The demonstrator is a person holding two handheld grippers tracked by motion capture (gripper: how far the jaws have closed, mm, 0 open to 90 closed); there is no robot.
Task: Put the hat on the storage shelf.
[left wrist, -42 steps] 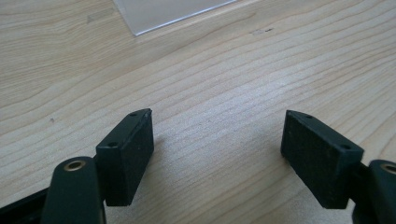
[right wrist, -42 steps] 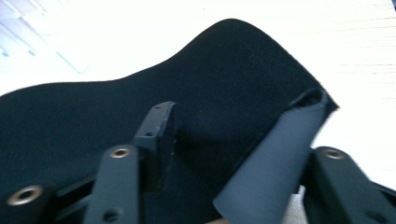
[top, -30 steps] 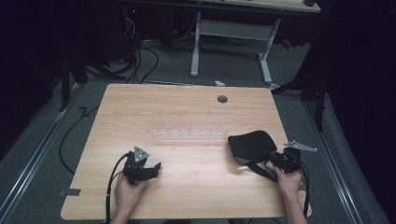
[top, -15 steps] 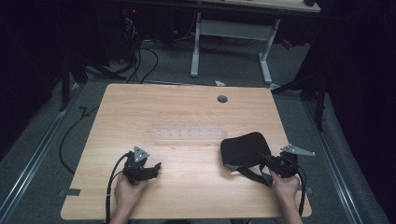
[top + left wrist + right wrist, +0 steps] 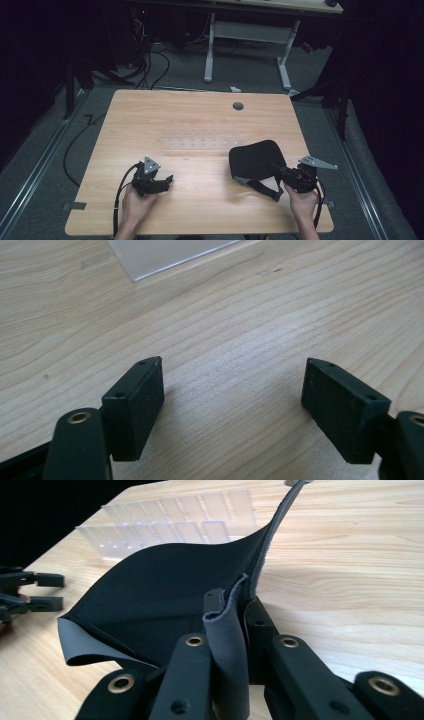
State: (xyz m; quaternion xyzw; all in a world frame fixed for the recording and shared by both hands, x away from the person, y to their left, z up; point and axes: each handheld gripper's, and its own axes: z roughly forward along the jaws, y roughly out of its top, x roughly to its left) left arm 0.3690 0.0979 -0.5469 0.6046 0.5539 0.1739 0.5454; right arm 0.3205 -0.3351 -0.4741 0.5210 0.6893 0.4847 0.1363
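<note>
Two hand-held grippers sit near the bench's (image 5: 200, 120) front edge: the left hand-held gripper (image 5: 232, 405) has its jaws apart over bare wood, the right hand-held gripper (image 5: 235, 610) is clamped on the black cloth's (image 5: 256, 159) edge near the front right corner; farther in lies a clear plastic tray (image 5: 202, 143).

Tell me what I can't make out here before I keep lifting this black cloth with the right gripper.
- Table under the black cloth: hidden by the cloth in the high view.
- Cloth's lower edge, right gripper view: cut off behind the right gripper, whose jaws pinch a fold.
- Clear plastic tray: too faint to tell what its compartments hold; its near side sits behind the cloth.
- Left gripper, open: its body is cut off by the bottom edge.
</note>
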